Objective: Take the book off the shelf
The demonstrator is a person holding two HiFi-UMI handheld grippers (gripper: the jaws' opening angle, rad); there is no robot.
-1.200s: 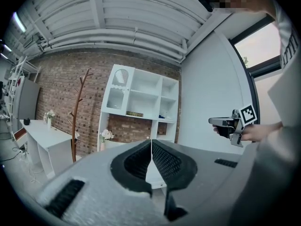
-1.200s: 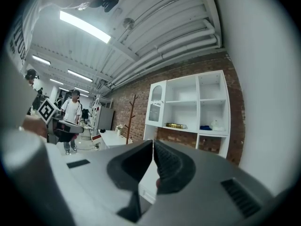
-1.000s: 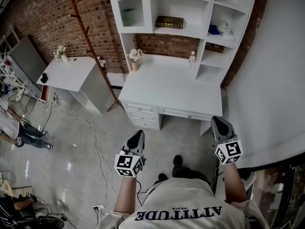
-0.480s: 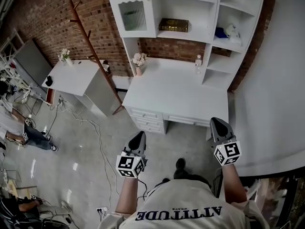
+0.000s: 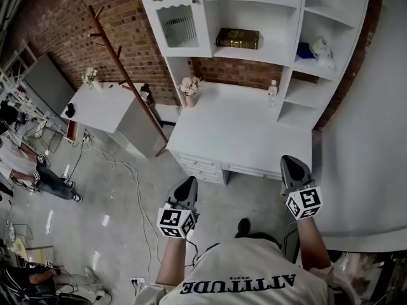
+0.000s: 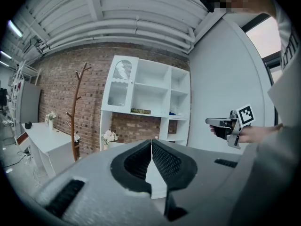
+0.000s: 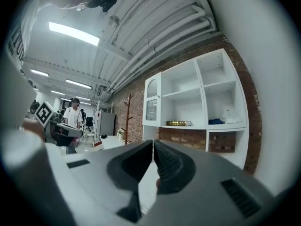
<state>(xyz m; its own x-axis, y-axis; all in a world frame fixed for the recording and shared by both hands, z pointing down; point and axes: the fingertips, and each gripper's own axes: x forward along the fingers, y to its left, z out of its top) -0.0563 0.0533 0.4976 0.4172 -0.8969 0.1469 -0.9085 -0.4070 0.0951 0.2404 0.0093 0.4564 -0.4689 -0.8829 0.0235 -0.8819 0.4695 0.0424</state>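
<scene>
while the person stands before the white bench, both tongs are held out low in front of the body, side by side and pointing toward the bench. the left tongs have their jaws pressed together, with nothing between them. the right tongs are closed in the same way and hold nothing. the book, dark with a gold pattern, lies flat on the shelf in the middle compartment of the white unit above the bench, just to the right of the glass door. both tongs are well apart from it. in the compartment to the right of the book lie a blue thing and a white toy. on the bench stand a vase with flowers at the back left and a small figure at the back right. a wooden coat stand is near the brick wall, to the left of the bench.
</scene>
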